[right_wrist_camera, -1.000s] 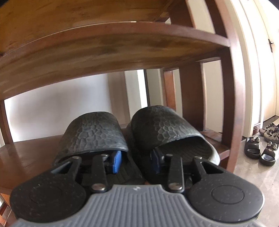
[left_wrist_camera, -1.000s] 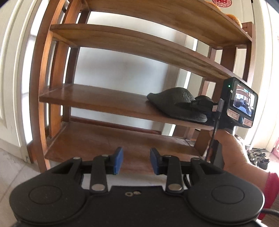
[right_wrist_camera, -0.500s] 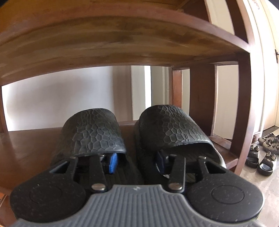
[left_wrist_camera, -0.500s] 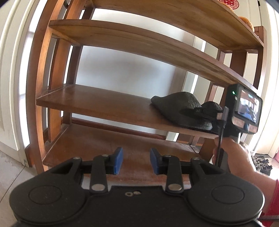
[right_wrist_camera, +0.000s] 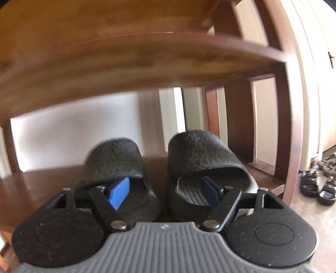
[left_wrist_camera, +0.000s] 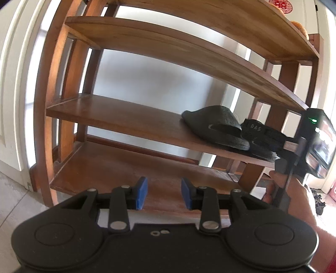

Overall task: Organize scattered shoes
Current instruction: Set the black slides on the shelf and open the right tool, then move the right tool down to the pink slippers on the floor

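The left gripper [left_wrist_camera: 164, 193] hangs in front of the wooden shoe rack [left_wrist_camera: 63, 88], low by the bottom shelf, its blue fingers [left_wrist_camera: 141, 193] set moderately apart with nothing between them. Further right, on the middle shelf [left_wrist_camera: 117, 117] near its right end, the pair of black slides sits side by side at the front edge: the left slide [right_wrist_camera: 117, 166] and the right slide [right_wrist_camera: 201, 159], touching or nearly so. The right gripper [right_wrist_camera: 166, 189] is at their heel ends with its fingers spread wide, one blue pad reaching into each shoe's opening, gripping nothing. On the floor past the rack's right post, more dark sandals [right_wrist_camera: 317, 187] wait.

The likely trouble is in the withdrawal: a finger caught under a strap could drag a slide off the shelf's front edge, since both heels lie close to it. A pad could also knock the pair askew.

Raised letters "DAS" show on the side of the right slide in the left wrist view, presumably part of a brand name. A red ornament [left_wrist_camera: 280, 3] on the top shelf is too cropped to read.
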The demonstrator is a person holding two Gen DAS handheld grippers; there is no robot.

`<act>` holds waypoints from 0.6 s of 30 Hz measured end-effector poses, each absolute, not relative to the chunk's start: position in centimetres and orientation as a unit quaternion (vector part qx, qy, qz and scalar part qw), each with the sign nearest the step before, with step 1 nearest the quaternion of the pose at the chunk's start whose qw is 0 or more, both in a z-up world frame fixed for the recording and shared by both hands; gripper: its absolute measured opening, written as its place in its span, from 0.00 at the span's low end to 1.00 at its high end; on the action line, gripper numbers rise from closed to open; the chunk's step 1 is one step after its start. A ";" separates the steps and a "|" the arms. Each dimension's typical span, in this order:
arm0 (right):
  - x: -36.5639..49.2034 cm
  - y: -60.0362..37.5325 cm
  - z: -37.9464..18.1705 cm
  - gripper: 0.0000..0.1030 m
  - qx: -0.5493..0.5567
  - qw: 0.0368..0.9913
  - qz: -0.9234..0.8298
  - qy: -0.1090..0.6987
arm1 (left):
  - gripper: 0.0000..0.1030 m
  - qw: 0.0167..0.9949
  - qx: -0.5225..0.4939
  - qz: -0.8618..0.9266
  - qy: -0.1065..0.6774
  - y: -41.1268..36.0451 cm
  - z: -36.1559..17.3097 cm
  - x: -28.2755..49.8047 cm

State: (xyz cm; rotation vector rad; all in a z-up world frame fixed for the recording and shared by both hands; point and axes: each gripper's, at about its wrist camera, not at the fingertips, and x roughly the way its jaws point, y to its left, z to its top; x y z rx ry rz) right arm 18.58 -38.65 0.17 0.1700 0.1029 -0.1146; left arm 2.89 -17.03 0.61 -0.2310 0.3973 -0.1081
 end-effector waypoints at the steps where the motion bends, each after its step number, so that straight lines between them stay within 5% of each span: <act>1: 17.6 -39.2 0.2 0.86 0.092 0.994 -0.049 0.042 | 0.33 0.972 -0.116 -0.054 0.196 -17.2 0.6 2.8; 9: 6.8 -42.6 -0.4 0.85 0.052 0.998 0.015 0.030 | 0.33 0.974 -0.093 -0.079 0.190 -19.1 0.5 1.8; 15: -6.2 -47.7 -6.6 0.82 0.060 0.987 -0.005 0.150 | 0.33 0.965 -0.079 -0.108 0.225 -21.5 -1.8 1.5; 18: -10.1 -49.0 -9.6 0.71 0.073 0.973 -0.017 0.220 | 0.33 0.962 -0.074 -0.128 0.231 -23.2 -2.4 1.2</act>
